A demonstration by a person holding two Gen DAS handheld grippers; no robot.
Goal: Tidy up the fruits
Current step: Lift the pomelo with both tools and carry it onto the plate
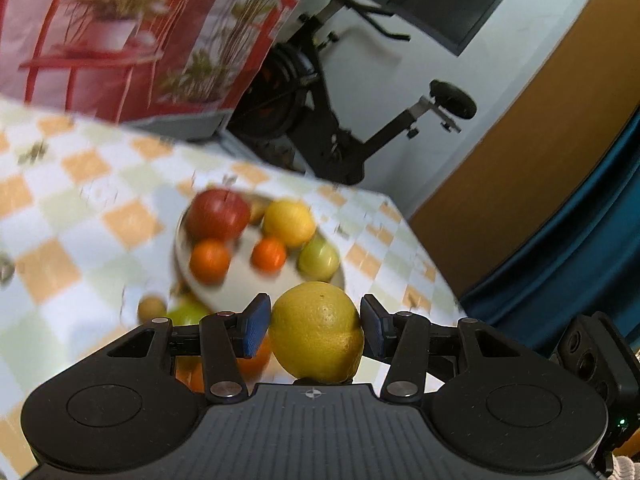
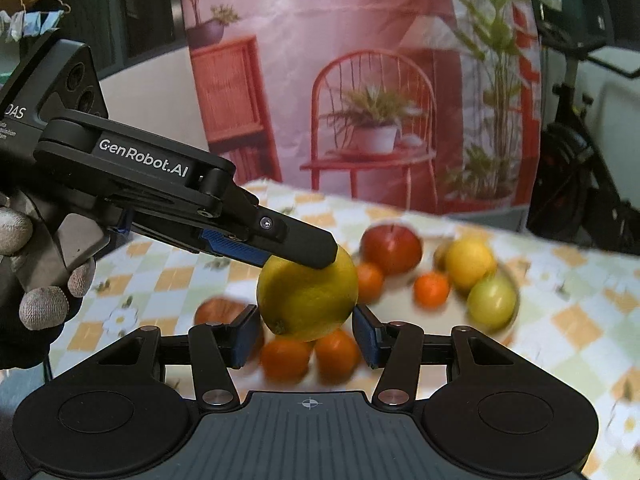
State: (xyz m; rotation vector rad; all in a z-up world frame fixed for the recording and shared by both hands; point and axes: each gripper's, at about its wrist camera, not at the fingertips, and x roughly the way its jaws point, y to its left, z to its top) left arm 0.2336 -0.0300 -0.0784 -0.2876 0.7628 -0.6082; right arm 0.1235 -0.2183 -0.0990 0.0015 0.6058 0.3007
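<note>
My left gripper (image 1: 316,326) is shut on a yellow lemon (image 1: 317,332) and holds it above the table. In the right wrist view the same lemon (image 2: 307,300) hangs in the left gripper's fingers (image 2: 296,246), just ahead of my right gripper (image 2: 306,334), which is open and empty. A white plate (image 1: 224,288) holds a red apple (image 1: 218,214), a second lemon (image 1: 289,223), two oranges (image 1: 210,260) and a green apple (image 1: 318,260). The plate (image 2: 400,304) also shows in the right wrist view. Two more oranges (image 2: 312,354) lie on the table below the held lemon.
The table has an orange and green checked cloth (image 1: 80,200). A small brownish fruit (image 1: 152,308) and a green fruit (image 1: 188,314) lie beside the plate. A printed pink backdrop (image 2: 340,80) stands behind the table. An exercise bike (image 1: 340,120) stands past the table's far edge.
</note>
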